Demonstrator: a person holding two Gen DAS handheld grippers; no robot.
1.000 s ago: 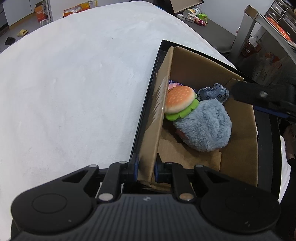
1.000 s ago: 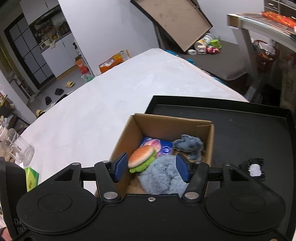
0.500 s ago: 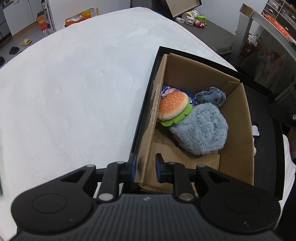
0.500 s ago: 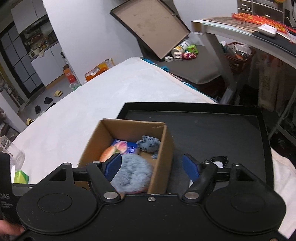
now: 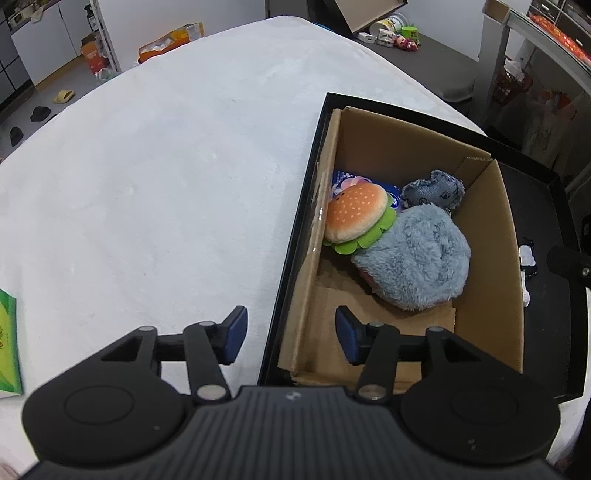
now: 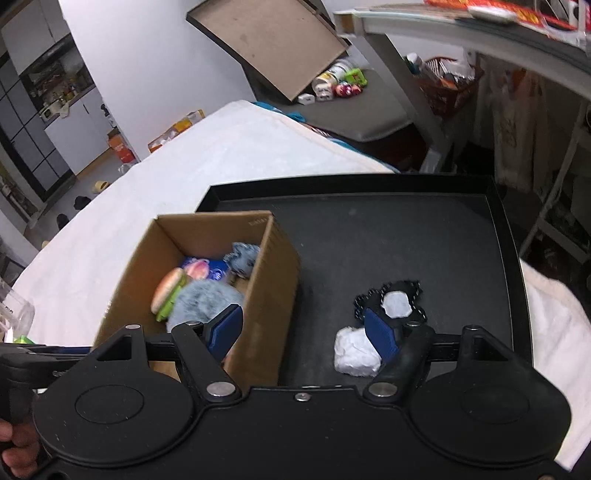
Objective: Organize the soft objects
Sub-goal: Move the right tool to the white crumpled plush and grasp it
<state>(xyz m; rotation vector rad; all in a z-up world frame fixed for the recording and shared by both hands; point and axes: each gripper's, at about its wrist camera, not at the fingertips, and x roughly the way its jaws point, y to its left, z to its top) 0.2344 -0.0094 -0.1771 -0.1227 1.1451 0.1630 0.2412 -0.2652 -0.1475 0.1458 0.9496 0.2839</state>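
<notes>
A cardboard box [image 5: 480, 236] stands at the left of a black tray [image 5: 554, 332]. In it lie a burger plush [image 5: 354, 218], a fluffy grey-blue plush [image 5: 417, 258], a small denim-blue plush [image 5: 432, 192] and a blue packet [image 5: 393, 194]. My left gripper [image 5: 291, 332] straddles the box's left wall; its jaws are opening and the pads stand clear of the cardboard. My right gripper [image 6: 308, 330] is open with nothing gripped, above the box's right wall [image 6: 266, 302]. Its right finger [image 6: 380, 334] is beside a white soft lump [image 6: 356, 352] and a black-and-white item [image 6: 395, 302] on the tray [image 6: 369, 229].
The tray lies on a table under a white cloth [image 5: 166, 166]. A green packet [image 5: 7, 339] sits at the table's left edge. A hand [image 6: 18, 446] holds the other gripper's handle at lower left. A grey desk [image 6: 443, 26] and floor clutter stand behind.
My left gripper has let go of the box's left wall and its jaws have spread. My right gripper has moved right, from over the box's contents to over its right wall and the tray.
</notes>
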